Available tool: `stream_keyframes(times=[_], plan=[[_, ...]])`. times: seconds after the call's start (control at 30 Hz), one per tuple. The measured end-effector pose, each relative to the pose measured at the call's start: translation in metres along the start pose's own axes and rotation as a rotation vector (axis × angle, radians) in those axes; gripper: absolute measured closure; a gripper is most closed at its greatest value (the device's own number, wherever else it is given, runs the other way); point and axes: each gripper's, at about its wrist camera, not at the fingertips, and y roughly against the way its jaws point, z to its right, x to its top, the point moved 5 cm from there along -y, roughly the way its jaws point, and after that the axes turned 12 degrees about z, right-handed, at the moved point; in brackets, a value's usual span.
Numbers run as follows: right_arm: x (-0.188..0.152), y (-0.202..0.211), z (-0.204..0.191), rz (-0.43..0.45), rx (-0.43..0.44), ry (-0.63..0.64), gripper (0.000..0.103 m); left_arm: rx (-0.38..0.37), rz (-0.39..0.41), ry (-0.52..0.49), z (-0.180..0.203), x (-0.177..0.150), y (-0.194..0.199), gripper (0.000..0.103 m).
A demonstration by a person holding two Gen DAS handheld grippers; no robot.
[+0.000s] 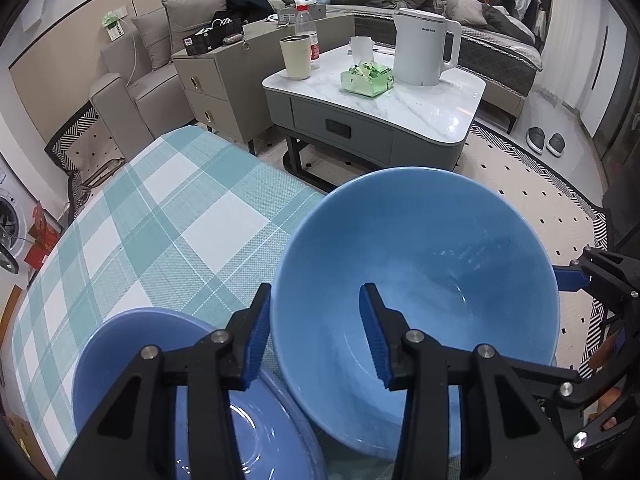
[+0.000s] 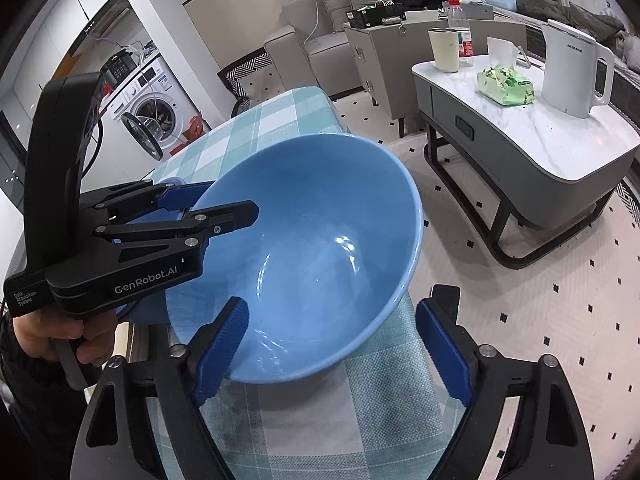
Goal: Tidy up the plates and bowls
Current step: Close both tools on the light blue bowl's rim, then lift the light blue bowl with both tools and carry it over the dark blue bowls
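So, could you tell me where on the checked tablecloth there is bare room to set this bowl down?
The checked tablecloth lies bare between the table's far edge and the two dishes. The near corner is crowded: the large blue bowl, tilted in the left gripper, leans by the blue plate, with the right gripper alongside.

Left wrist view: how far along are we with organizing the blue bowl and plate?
Done: the blue plate lies flat on the checked table. In hand: the left tool straddles the tilted large bowl at its rim and seems clamped; the right tool stands open at its near edge, not pressing. Left: settle the bowl with the plate; nothing looks stacked yet.
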Motion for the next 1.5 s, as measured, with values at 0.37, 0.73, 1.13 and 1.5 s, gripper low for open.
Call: stream_keyframes(times=[0.37, 0.73, 1.13, 1.5], plan=[[-0.002, 0.001, -0.007, 0.003, 0.006, 0.031, 0.029, 0.012, 0.0, -0.016, 0.001, -0.001, 0.0, 0.061], [-0.001, 0.002, -0.003, 0.016, -0.033, 0.044, 0.043, 0.026, -0.001, -0.017, -0.001, -0.001, 0.0, 0.066], [0.003, 0.006, 0.002, 0.045, -0.074, 0.046, 0.058, 0.031, 0.007, -0.007, -0.002, 0.0, 0.003, 0.07], [0.003, 0.005, 0.008, 0.058, -0.115, 0.054, 0.068, 0.03, 0.027, 0.005, -0.003, 0.004, 0.008, 0.073]])
